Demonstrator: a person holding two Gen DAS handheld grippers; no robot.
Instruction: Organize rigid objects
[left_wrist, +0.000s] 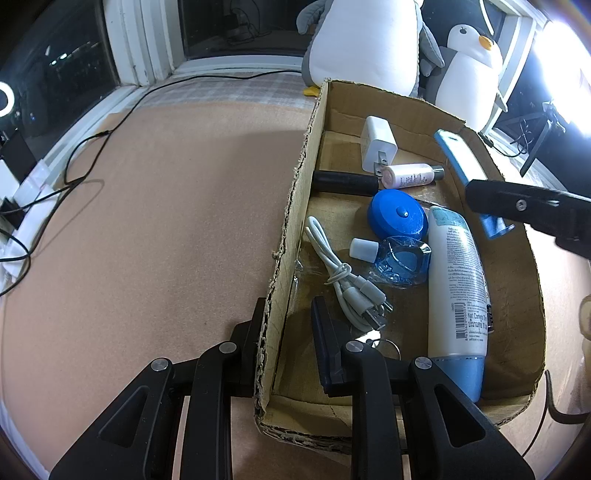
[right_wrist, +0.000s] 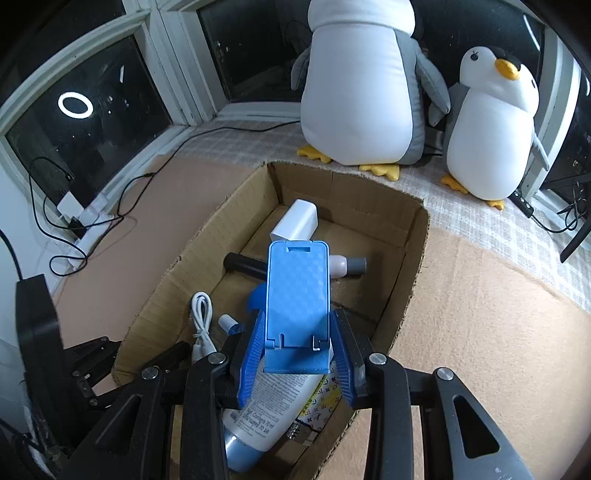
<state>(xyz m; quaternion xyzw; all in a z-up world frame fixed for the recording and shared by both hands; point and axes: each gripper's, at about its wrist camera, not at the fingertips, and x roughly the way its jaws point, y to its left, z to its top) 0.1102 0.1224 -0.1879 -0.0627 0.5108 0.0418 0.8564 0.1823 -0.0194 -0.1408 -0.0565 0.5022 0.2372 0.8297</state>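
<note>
A shallow cardboard box (left_wrist: 295, 192) (right_wrist: 207, 251) lies on the brown surface. It holds a white charger (left_wrist: 378, 142) (right_wrist: 295, 221), a black cylinder (left_wrist: 343, 182), a small pink bottle (left_wrist: 410, 176), a blue round case (left_wrist: 397, 218), a blue glass bottle (left_wrist: 395, 258), a white cable (left_wrist: 343, 273) (right_wrist: 201, 317) and a white tube (left_wrist: 458, 288) (right_wrist: 269, 402). My right gripper (right_wrist: 297, 350) is shut on a blue phone stand (right_wrist: 297, 295) (left_wrist: 461, 166), holding it above the box. My left gripper (left_wrist: 288, 325) straddles the box's left wall, fingers apart.
Two plush penguins (right_wrist: 354, 81) (right_wrist: 495, 122) stand behind the box by the window. Black cables (left_wrist: 85, 147) and a power strip (right_wrist: 85, 229) lie at the left. The brown surface (left_wrist: 166, 221) extends left of the box.
</note>
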